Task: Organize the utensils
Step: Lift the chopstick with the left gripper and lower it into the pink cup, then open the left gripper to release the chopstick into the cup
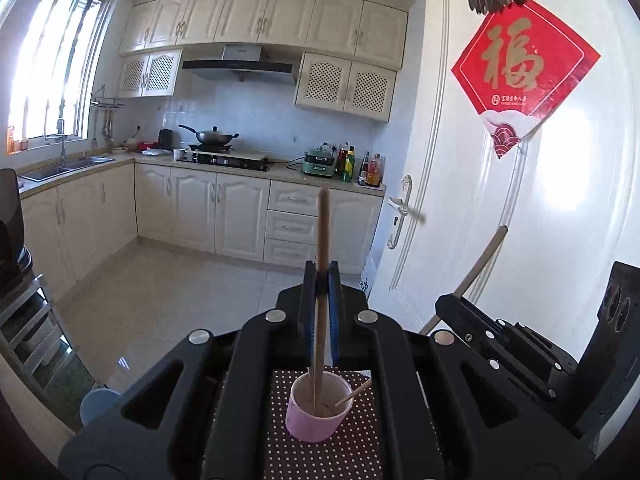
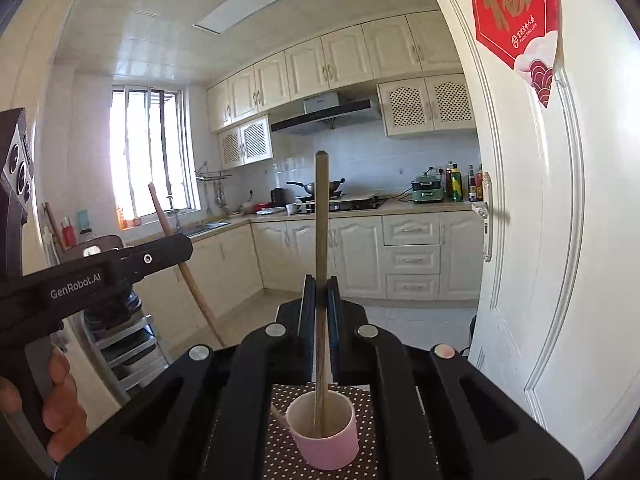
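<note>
A pink cup [image 1: 316,408] stands on a brown dotted mat [image 1: 320,452] below both grippers; it also shows in the right wrist view [image 2: 326,432]. My left gripper [image 1: 322,276] is shut on a wooden utensil handle [image 1: 321,240] whose lower end sits in the cup. My right gripper [image 2: 320,288] is shut on a second wooden handle [image 2: 320,216], its lower end also in the cup. Each gripper shows in the other's view: the right one [image 1: 452,300] with its handle [image 1: 484,258], the left one [image 2: 176,246] with its handle [image 2: 182,264].
A white door [image 1: 500,200] with a red paper decoration [image 1: 524,72] stands close on the right. Kitchen cabinets, a stove with a wok [image 1: 212,136] and a sink [image 1: 60,168] lie beyond the tiled floor. A metal rack [image 2: 124,344] stands at the left.
</note>
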